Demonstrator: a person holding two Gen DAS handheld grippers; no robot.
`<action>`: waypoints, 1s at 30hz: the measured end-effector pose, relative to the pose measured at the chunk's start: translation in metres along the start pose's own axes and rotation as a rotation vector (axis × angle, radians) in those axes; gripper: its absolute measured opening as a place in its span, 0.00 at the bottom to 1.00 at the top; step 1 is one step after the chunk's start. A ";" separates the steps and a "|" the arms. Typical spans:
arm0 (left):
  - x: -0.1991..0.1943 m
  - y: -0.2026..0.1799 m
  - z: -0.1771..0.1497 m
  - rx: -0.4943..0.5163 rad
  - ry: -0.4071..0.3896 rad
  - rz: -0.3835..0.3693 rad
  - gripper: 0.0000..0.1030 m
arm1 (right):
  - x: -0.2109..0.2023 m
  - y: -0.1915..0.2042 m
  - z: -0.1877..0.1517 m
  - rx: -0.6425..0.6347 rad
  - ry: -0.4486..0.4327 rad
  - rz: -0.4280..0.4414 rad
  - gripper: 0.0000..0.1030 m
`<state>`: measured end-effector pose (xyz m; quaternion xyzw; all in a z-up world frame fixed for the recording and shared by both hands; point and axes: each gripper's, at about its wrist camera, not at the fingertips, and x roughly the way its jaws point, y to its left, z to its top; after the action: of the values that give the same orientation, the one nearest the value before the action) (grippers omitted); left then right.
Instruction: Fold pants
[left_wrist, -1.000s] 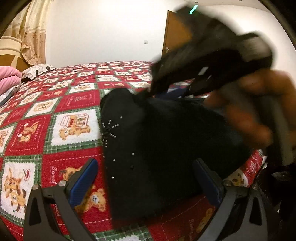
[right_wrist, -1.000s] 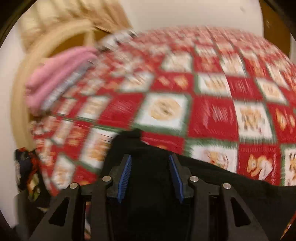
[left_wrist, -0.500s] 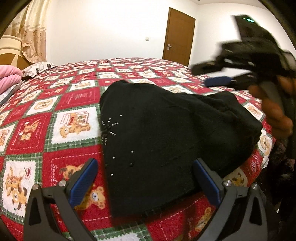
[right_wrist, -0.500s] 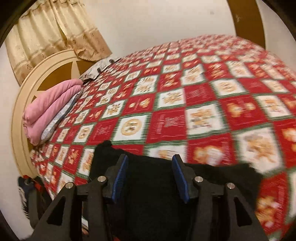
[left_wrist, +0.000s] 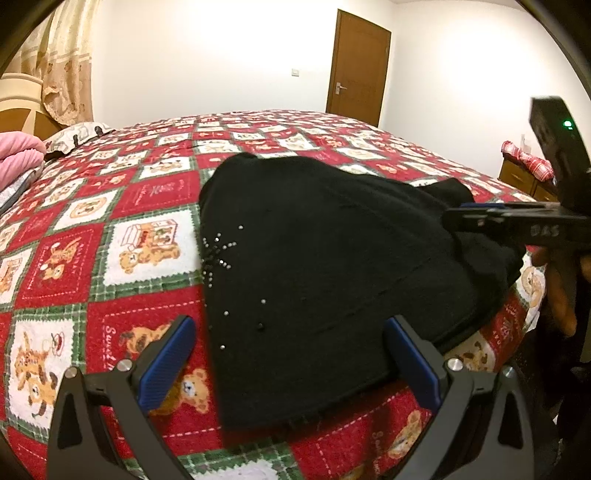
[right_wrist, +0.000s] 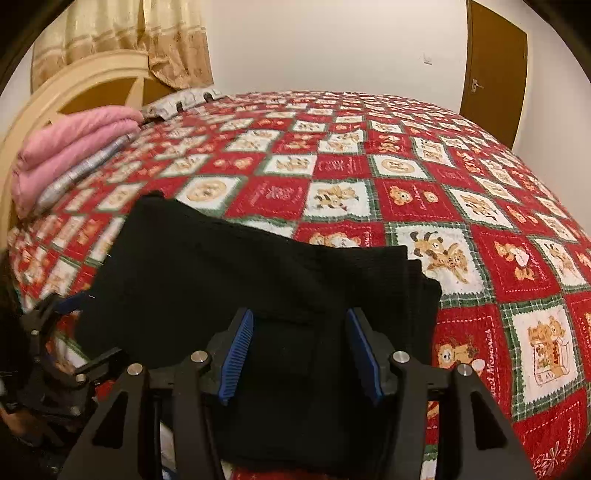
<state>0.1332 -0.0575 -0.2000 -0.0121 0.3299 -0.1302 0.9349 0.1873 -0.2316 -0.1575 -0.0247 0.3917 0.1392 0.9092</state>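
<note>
Two black blue-padded grippers, left gripper (left_wrist: 288, 360) wide apart, right gripper (right_wrist: 301, 354) parted too, folded black pants (left_wrist: 332, 273) just ahead on red teddy-bear quilt (left_wrist: 140, 192)

You have 1 pair of black pants (left_wrist: 332, 266) lying on 1 bed (right_wrist: 461, 184), with 2 tools over it: your left tool (left_wrist: 288, 358) and your right tool (right_wrist: 301, 350), each showing 2 blue fingers. At the head end you can count 1 pink folded blanket (right_wrist: 74, 144), 1 curtain (right_wrist: 147, 40) and 1 door (left_wrist: 358, 66).
</note>
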 end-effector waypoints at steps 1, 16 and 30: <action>-0.002 0.002 0.002 -0.004 -0.004 0.003 1.00 | -0.008 -0.006 0.000 0.030 -0.022 0.009 0.55; 0.017 0.047 0.027 -0.130 0.004 -0.043 1.00 | 0.000 -0.078 -0.025 0.317 0.026 0.057 0.60; 0.027 0.043 0.041 -0.159 0.040 -0.227 0.43 | 0.004 -0.089 -0.034 0.420 0.015 0.240 0.28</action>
<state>0.1891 -0.0256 -0.1894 -0.1207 0.3541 -0.2086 0.9036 0.1897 -0.3212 -0.1897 0.2106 0.4189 0.1616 0.8684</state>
